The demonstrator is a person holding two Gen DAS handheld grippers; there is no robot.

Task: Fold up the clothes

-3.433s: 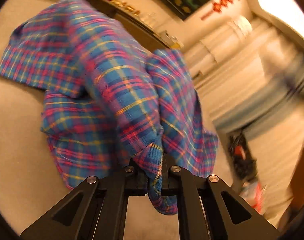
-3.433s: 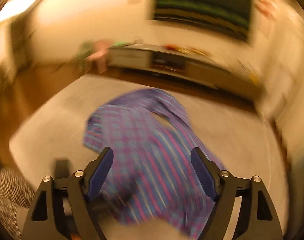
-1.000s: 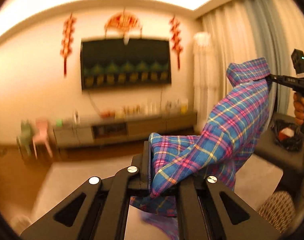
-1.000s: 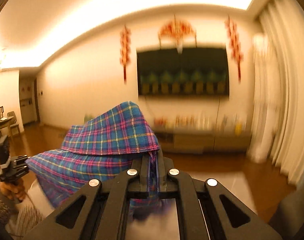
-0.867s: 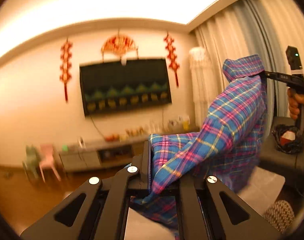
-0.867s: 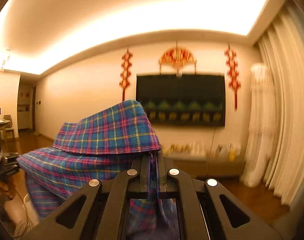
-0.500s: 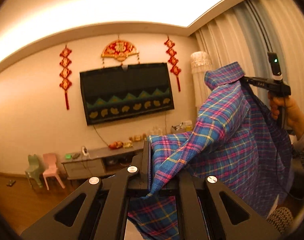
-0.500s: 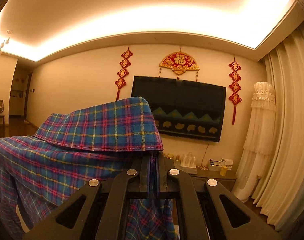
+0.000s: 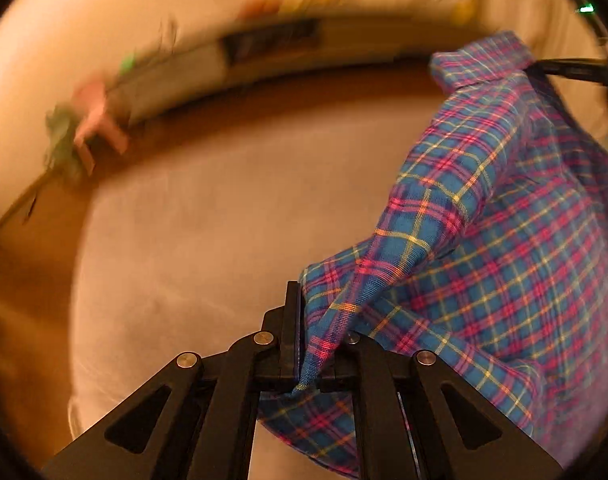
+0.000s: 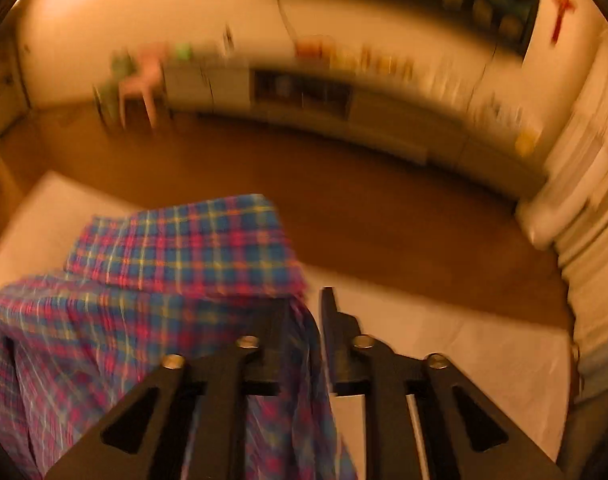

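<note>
Evidently early stage: plaid shirt [image 9: 504,248] hangs unfolded above the pale mat [image 9: 207,232]. Left gripper [image 9: 320,344] is clamped on one shirt edge; right gripper [image 10: 310,316], jaws opening, has cloth loose between them. All folding remains.

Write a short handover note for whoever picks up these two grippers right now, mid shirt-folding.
Left gripper: shut on the plaid shirt, pinching one corner of it.
Right gripper: jaws opening; shirt fabric hangs between them, a gap showing beside the right finger.
Shirt: held up, spread between the two grippers above the pale mat, collar at the right gripper's end.
Done: shirt picked up and stretched out.
Left: lay it flat on the mat, then every fold.
</note>
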